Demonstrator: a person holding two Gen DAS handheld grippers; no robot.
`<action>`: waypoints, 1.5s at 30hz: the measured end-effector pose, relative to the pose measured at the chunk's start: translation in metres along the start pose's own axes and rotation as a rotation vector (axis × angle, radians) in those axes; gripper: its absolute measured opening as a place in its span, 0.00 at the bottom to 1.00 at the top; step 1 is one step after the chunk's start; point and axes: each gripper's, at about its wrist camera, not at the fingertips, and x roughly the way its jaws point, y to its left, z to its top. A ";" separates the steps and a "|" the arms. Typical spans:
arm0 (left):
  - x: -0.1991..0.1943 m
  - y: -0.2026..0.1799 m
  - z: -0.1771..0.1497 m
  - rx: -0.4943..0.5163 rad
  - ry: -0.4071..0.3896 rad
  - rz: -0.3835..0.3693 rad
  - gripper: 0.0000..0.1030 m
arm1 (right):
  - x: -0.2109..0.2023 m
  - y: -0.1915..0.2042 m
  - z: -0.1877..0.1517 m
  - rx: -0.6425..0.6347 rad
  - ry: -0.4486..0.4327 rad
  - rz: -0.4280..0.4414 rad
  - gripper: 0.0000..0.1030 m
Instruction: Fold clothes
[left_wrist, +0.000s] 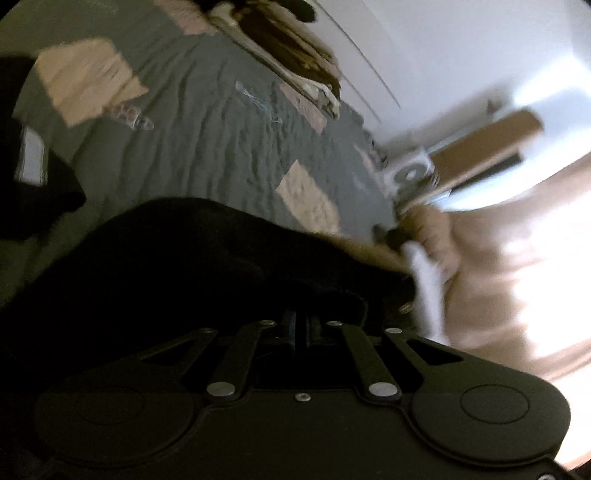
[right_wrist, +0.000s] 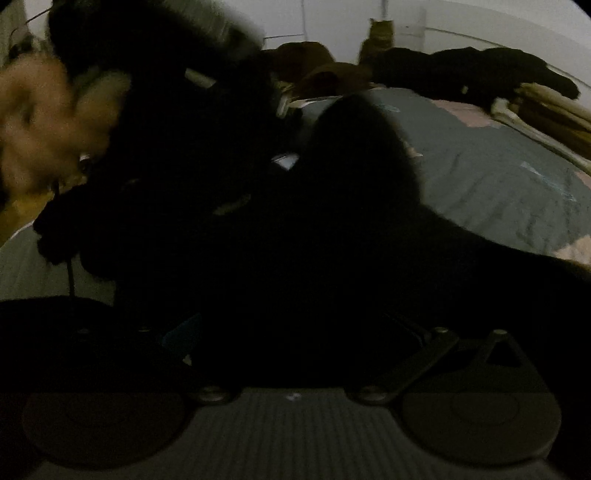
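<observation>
A black garment (left_wrist: 207, 258) drapes over my left gripper (left_wrist: 303, 317) and hides its fingertips; the linkage arms are drawn in, so it looks shut on the cloth. The person's other hand with the right gripper (left_wrist: 410, 236) shows at the garment's right edge, blurred. In the right wrist view the same black garment (right_wrist: 295, 240) fills the middle and covers my right gripper (right_wrist: 295, 332), whose fingers are hidden. The cloth is lifted above a grey-green bedspread (left_wrist: 221, 147).
The bedspread (right_wrist: 498, 177) has pink patches (left_wrist: 85, 81). A stack of brown and cream clothes (left_wrist: 291, 48) lies at the far edge, more dark clothes (right_wrist: 472, 70) lie at the back. A white wall and wooden floor are to the right.
</observation>
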 end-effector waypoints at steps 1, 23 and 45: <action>-0.002 0.000 0.001 -0.036 -0.002 -0.020 0.04 | 0.004 0.002 -0.001 -0.014 0.005 -0.004 1.00; -0.031 -0.033 0.006 0.051 0.035 0.041 0.00 | 0.045 -0.012 -0.017 0.018 0.026 -0.030 0.98; 0.040 -0.048 -0.019 0.769 0.187 0.251 0.44 | 0.035 -0.014 -0.018 0.057 -0.015 0.017 0.99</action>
